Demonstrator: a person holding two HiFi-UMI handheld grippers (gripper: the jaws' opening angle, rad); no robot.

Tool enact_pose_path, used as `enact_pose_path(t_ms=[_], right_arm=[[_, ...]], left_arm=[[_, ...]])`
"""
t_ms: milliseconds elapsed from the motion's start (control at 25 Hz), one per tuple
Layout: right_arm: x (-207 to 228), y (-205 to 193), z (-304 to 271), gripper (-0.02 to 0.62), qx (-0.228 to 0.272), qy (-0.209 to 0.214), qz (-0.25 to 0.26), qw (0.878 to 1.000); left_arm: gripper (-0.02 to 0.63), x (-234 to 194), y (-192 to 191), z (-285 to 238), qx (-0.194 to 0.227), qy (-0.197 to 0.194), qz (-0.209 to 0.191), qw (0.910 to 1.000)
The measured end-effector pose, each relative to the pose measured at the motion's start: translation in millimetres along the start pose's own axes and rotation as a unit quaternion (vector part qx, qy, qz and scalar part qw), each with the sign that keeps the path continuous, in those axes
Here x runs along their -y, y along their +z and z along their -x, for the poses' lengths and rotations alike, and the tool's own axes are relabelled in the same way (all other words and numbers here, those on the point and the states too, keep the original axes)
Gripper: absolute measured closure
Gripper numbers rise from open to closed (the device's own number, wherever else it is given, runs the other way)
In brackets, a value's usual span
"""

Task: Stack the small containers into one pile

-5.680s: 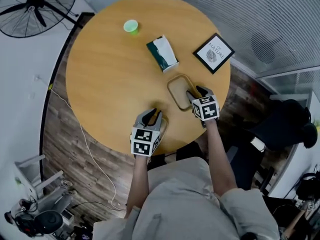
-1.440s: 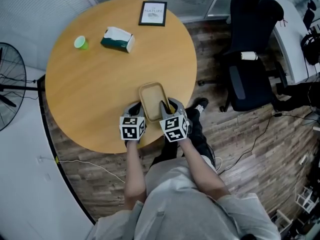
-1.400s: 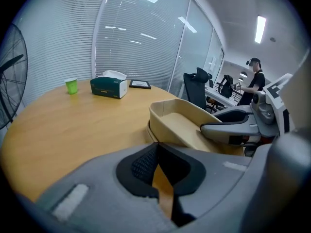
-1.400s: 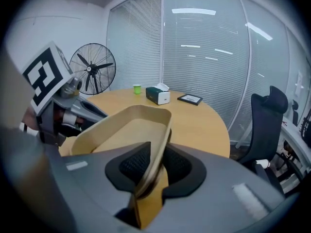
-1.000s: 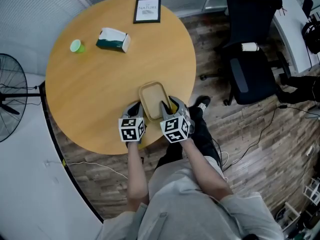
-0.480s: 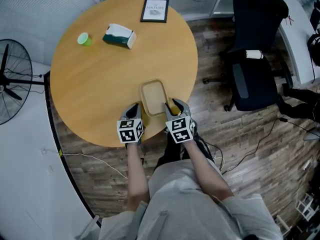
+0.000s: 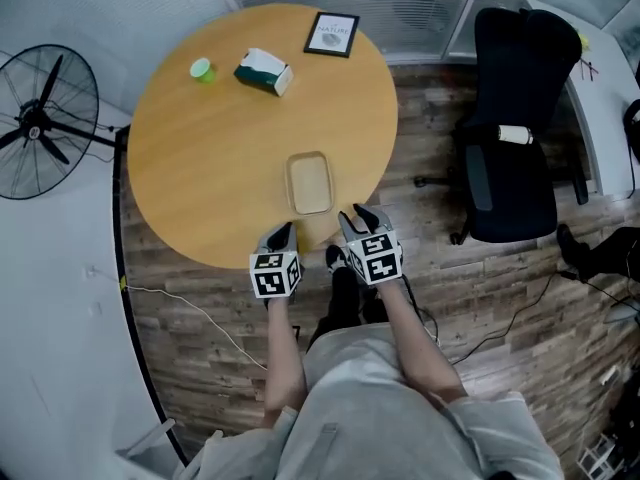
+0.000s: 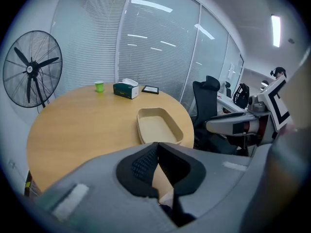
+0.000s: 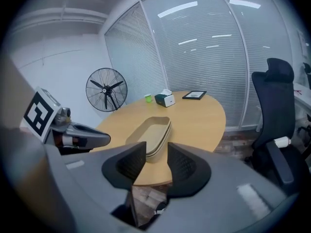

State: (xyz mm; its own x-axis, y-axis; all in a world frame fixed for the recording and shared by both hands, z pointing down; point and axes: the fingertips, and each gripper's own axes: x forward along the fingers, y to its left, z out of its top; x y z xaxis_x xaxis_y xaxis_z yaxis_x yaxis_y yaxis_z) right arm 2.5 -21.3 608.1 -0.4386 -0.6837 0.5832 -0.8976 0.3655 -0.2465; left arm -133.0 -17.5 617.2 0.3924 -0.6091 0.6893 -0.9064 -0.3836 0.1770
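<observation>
Your left gripper (image 7: 282, 232) is clamped together, empty; your right gripper (image 7: 354, 215) is half-spread, empty. The stacked containers (image 7: 309, 182) sit mid-frame just above both, long axis up-frame.

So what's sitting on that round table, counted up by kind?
Pile of beige containers: 1 (nested, so the number inside can't be told)
Green cup: 1
Tissue box: 1
Framed picture: 1
Total: 4, counting the pile as one
</observation>
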Motion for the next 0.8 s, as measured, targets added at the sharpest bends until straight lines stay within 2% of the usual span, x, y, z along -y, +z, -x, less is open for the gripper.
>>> enact_pose_path(t_ms=[360,560,800], right_arm=[[-23,-22,54,0.465,-0.002,0.048,0.017,0.999],[-35,-33,78,0.465,0.002,0.067,0.034,0.997],[-42,-46,95,0.465,0.002,0.093,0.053,0.994]], left_arm=[[0.601,46,-22,52,0.027,0.027,0.02,0.9991],[0.601,61,-28,76,0.057,0.04,0.038,0.9968],[0.601,81,-37,89,0.065,0.038,0.023,0.9969]])
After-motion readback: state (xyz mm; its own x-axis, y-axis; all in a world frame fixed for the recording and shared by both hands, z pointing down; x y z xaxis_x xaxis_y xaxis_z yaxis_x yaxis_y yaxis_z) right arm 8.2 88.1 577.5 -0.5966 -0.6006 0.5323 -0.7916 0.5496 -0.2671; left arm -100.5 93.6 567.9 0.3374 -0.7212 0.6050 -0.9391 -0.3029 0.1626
